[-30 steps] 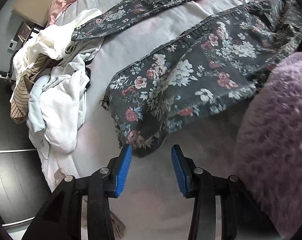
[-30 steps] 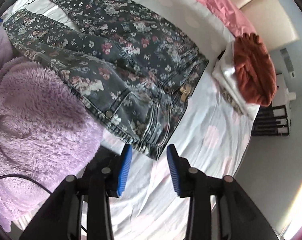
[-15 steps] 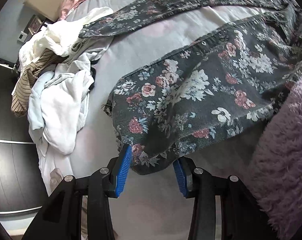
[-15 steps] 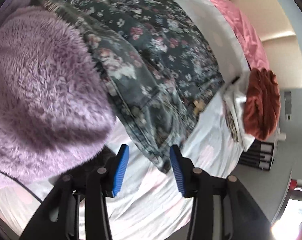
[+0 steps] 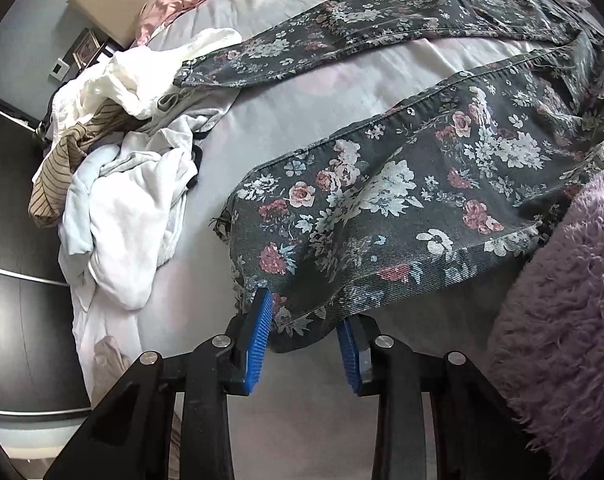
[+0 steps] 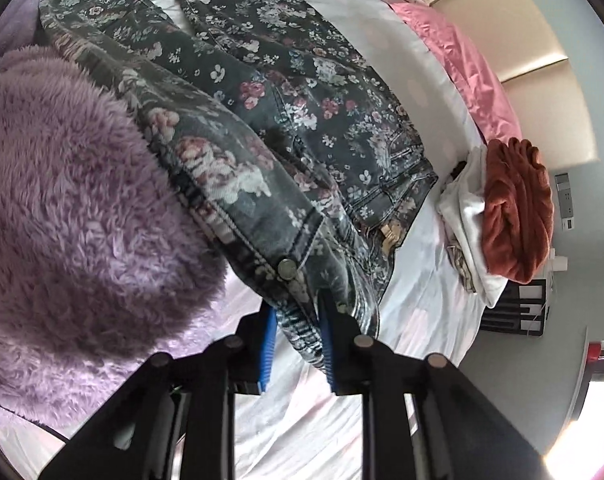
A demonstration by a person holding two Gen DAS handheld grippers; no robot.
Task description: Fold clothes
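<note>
Floral jeans [image 5: 385,184] spread across the bed [image 5: 302,100], legs splayed apart. Left gripper [image 5: 303,338] at the hem of the near leg, jaws just closed further, blue pads pinching the cuff between them, cloth bunched and lifted off the bed. Right gripper [image 6: 298,338] at the waistband [image 6: 302,304] beside the metal button [image 6: 287,268], jaws just narrowed, clamped on the denim edge. Purple fluffy sleeve [image 6: 74,216] pressed over the jeans between the two grippers. Heap of white and striped clothes [image 5: 114,168] at the bed's edge near the far leg's hem. Rust-coloured knit [image 6: 515,210] on folded white cloth [image 6: 467,220] just beyond the waistband. Pink pillow [image 6: 469,68] at the head of the bed.
</note>
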